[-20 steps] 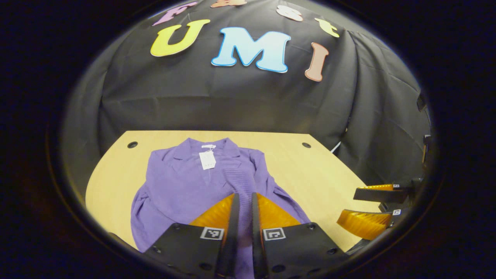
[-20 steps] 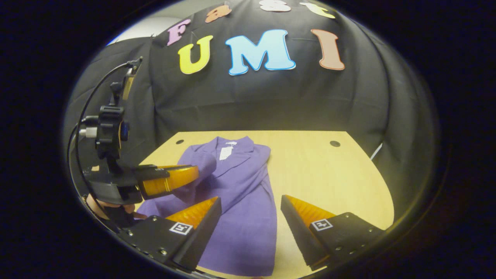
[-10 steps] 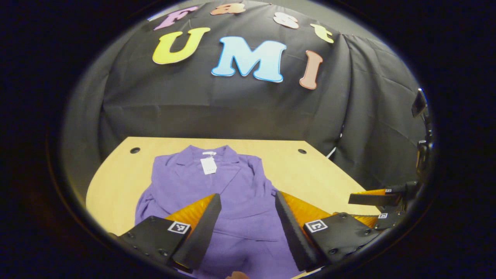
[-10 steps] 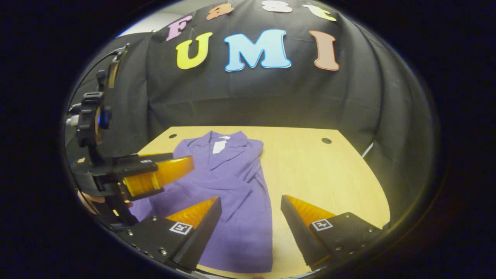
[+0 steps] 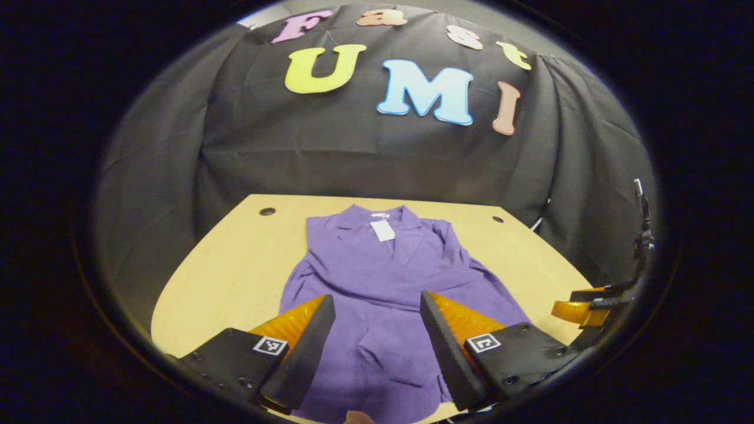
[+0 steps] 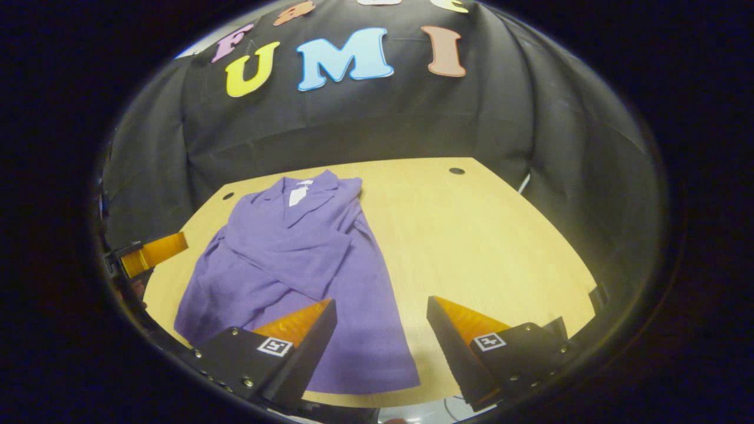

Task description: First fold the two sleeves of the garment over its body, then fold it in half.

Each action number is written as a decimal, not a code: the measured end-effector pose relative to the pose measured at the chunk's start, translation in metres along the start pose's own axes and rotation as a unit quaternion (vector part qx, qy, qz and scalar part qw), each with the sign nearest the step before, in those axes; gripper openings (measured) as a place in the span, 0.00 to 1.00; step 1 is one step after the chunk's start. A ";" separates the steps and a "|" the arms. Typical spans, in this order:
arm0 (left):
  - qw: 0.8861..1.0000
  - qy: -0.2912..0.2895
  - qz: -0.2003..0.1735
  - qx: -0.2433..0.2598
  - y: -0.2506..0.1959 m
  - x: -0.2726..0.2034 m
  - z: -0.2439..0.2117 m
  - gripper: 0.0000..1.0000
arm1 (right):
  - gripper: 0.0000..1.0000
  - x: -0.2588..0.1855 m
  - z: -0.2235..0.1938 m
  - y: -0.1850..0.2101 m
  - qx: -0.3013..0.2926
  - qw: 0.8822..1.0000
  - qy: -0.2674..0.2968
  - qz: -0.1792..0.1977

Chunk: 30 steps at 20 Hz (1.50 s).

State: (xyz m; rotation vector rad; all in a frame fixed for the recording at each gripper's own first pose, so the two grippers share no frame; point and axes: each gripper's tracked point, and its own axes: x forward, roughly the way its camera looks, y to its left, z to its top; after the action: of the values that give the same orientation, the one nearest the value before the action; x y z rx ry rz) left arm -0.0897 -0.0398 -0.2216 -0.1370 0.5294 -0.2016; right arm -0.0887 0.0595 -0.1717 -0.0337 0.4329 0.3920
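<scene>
A purple garment (image 5: 383, 265) lies flat on the wooden table (image 5: 235, 265), collar at the far end with a white tag (image 5: 383, 231). A sleeve (image 6: 294, 259) lies folded slantwise across its body (image 6: 283, 259). My left gripper (image 5: 377, 347) hovers open above the garment's near hem with nothing between its fingers. My right gripper (image 6: 380, 347) is open too, over the garment's near right corner and the bare table (image 6: 471, 235). Each gripper shows at the edge of the other's view: the right one (image 5: 574, 306) and the left one (image 6: 154, 250).
The table has small round holes near its far corners (image 5: 267, 211) (image 6: 456, 171). Black cloth walls close the booth behind and at the sides. Bare wood stretches to the right of the garment (image 6: 500, 247).
A second ago my left gripper was shut on the sleeve above the garment's body. It has opened, the sleeve now lies on the body, and both grippers have drawn back and apart.
</scene>
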 end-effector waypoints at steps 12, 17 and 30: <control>0.994 0.092 0.051 -0.037 0.106 -0.047 -0.115 0.95 | 0.95 -0.003 -0.082 -0.024 0.069 0.994 0.065 -0.048; 0.988 0.135 0.056 -0.051 0.123 -0.046 -0.158 0.95 | 0.95 0.004 -0.093 -0.029 0.104 0.990 0.083 -0.044; 0.988 0.152 0.035 -0.022 0.076 -0.047 -0.177 0.98 | 1.00 0.008 -0.114 0.016 0.002 0.992 0.121 -0.023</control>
State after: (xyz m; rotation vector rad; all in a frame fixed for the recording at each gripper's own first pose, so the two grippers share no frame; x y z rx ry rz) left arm -0.2082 0.0306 -0.3640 -0.1314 0.8413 -0.1431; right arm -0.1334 0.0639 -0.2780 -0.0877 0.6711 0.3424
